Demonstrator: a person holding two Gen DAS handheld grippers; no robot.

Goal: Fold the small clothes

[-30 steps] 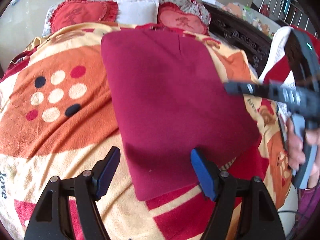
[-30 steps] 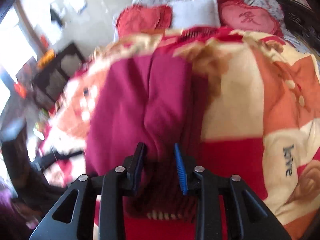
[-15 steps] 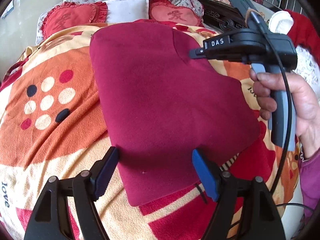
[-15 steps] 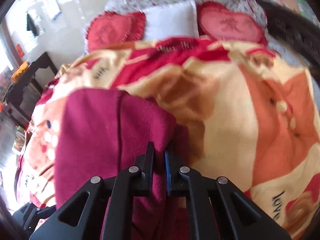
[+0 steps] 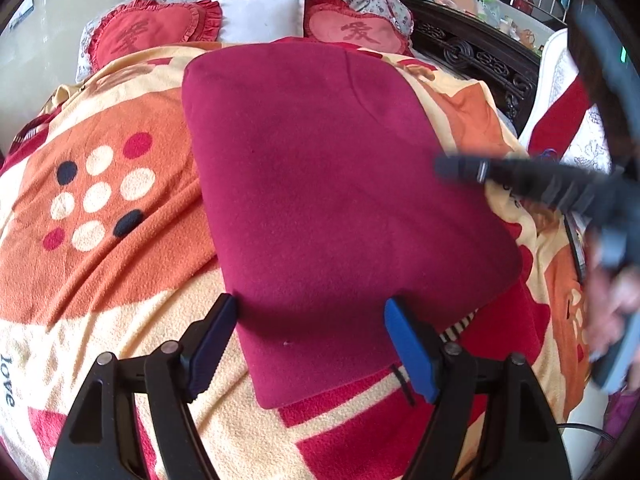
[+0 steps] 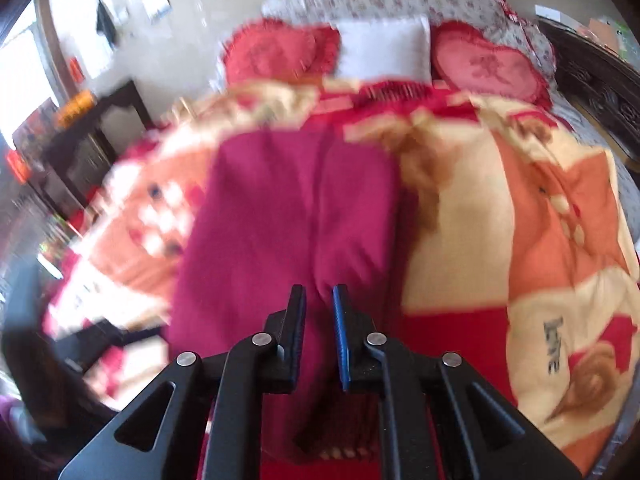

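Left gripper (image 5: 310, 346) hangs wide open over the near edge of the maroon garment (image 5: 340, 200), nothing pinched, likely ready to pin that edge. Right gripper (image 6: 319, 334) reads closed; through the blur, cloth seems caught between its jaws, probably to carry a fold. The garment lies flat on the patterned blanket (image 5: 100, 280), clear of the pillows (image 5: 260, 16).

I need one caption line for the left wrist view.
Open left claw over the folded maroon garment on a patterned blanket.
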